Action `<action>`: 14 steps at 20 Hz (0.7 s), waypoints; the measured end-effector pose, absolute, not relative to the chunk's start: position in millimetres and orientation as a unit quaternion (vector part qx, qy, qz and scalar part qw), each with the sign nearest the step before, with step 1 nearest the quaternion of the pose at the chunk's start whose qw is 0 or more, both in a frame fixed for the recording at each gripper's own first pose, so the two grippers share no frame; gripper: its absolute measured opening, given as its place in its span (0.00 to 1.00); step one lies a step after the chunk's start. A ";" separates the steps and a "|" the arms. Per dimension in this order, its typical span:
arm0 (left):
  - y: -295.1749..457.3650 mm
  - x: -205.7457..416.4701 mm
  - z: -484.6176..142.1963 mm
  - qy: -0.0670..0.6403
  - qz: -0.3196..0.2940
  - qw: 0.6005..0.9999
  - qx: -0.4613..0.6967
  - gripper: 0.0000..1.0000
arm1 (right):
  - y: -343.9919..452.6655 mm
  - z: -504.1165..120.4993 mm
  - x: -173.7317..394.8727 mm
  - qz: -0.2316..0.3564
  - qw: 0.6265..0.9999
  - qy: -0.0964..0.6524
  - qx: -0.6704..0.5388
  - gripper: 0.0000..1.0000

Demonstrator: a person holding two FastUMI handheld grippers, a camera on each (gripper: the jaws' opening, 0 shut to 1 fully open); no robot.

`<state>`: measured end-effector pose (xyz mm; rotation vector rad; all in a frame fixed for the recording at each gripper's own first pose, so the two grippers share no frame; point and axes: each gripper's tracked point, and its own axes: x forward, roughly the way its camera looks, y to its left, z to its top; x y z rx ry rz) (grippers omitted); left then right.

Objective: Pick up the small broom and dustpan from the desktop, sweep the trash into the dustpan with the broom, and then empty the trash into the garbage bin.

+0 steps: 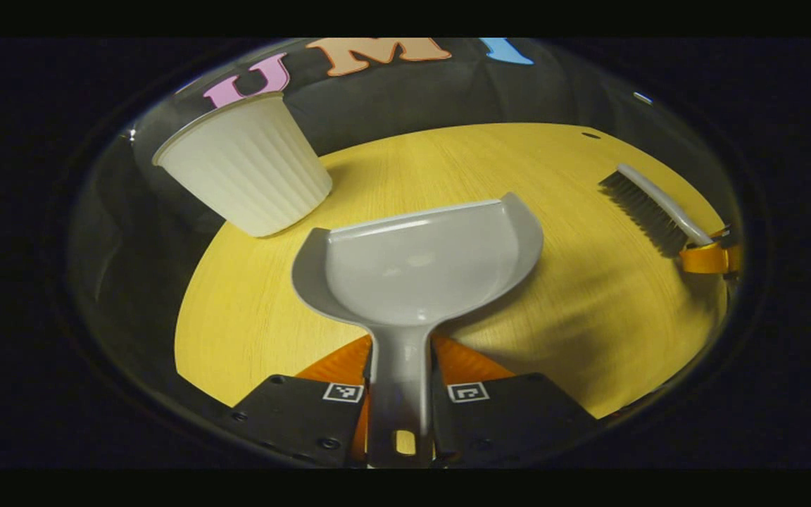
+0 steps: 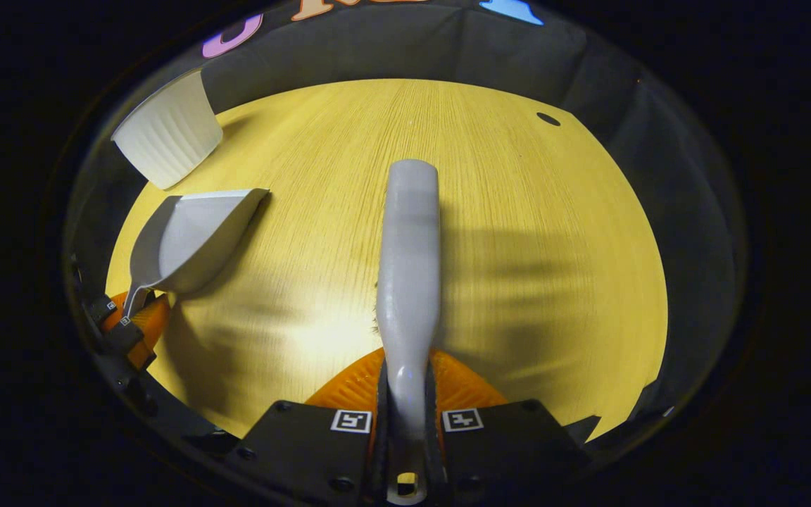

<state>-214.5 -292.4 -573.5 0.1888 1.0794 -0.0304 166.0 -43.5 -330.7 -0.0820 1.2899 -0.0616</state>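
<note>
Grey plastic fills both grips: one dustpan, its handle clamped between the left gripper fingers, and one broom, its handle pinched by the right gripper. One ribbed white bin tilts at the yellow surface edge, just beyond the pan's lip. Broom bristles are hidden in the right gripper view. Bare wood lies open between pan and broom.

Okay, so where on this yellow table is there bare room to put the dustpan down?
The widest bare patch is the table right of the broom, out to its far edge. A smaller one lies between the dustpan and broom. The far left corner is crowded by the white bin.
</note>
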 end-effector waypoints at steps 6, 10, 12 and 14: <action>-301.2 -207.5 -554.7 0.484 -0.014 0.869 0.104 0.96 | -45.9 -314.6 164.4 -0.009 0.814 0.579 -0.041 0.82; -290.4 -183.0 -473.9 0.372 0.034 0.919 0.129 0.95 | -46.1 -249.2 187.5 0.025 0.890 0.453 -0.038 1.00; -293.4 -161.3 -402.1 0.273 0.053 0.951 0.136 0.95 | -46.7 -184.7 205.6 0.039 0.943 0.330 -0.030 1.00; -306.0 -147.7 -337.0 0.194 0.062 0.970 0.130 0.94 | -50.8 -114.2 211.7 0.046 0.976 0.212 -0.028 0.99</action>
